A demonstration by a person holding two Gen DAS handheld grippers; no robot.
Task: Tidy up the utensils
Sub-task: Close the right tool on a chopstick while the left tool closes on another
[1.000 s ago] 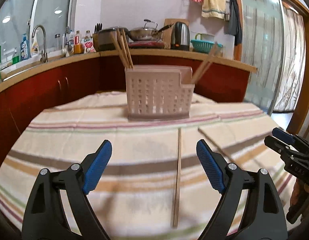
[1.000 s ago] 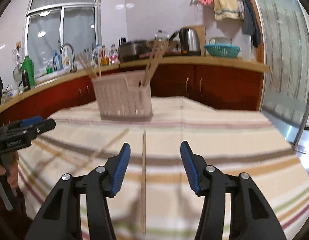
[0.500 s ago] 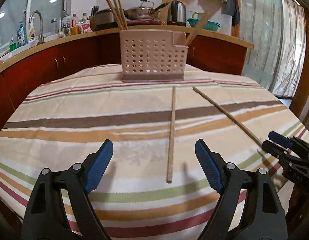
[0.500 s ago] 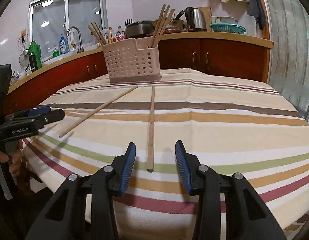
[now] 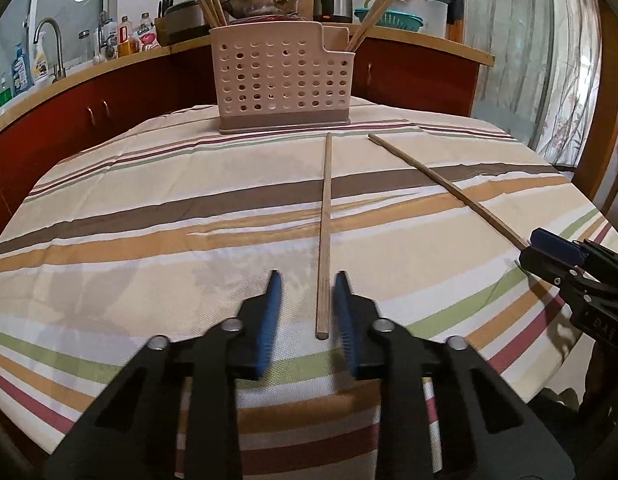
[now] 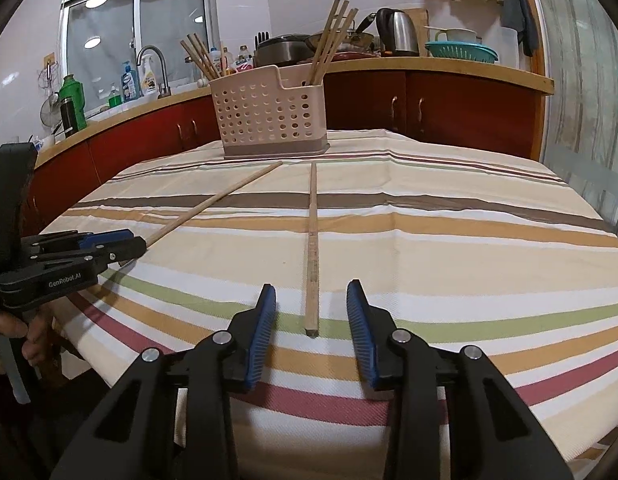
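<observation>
Both grippers are closing, each around the near end of its own chopstick on the striped tabletop [image 5: 149,208]: the left gripper [image 5: 305,312] with its chopstick [image 5: 324,240] between the jaws, the right gripper [image 6: 312,320] likewise [image 6: 311,248], neither pinched yet. This is the grasping step, I think. Next they should clamp firmly, lift, and carry them to the perforated holder [image 6: 269,116] at the far side.

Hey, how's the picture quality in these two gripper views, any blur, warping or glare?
Left wrist view: blue pads smeared by motion, the rest sharp, counter edge bowed by fisheye. Right wrist view: crisp throughout, ceiling lights mirrored in the window, dark vignette corners.
</observation>
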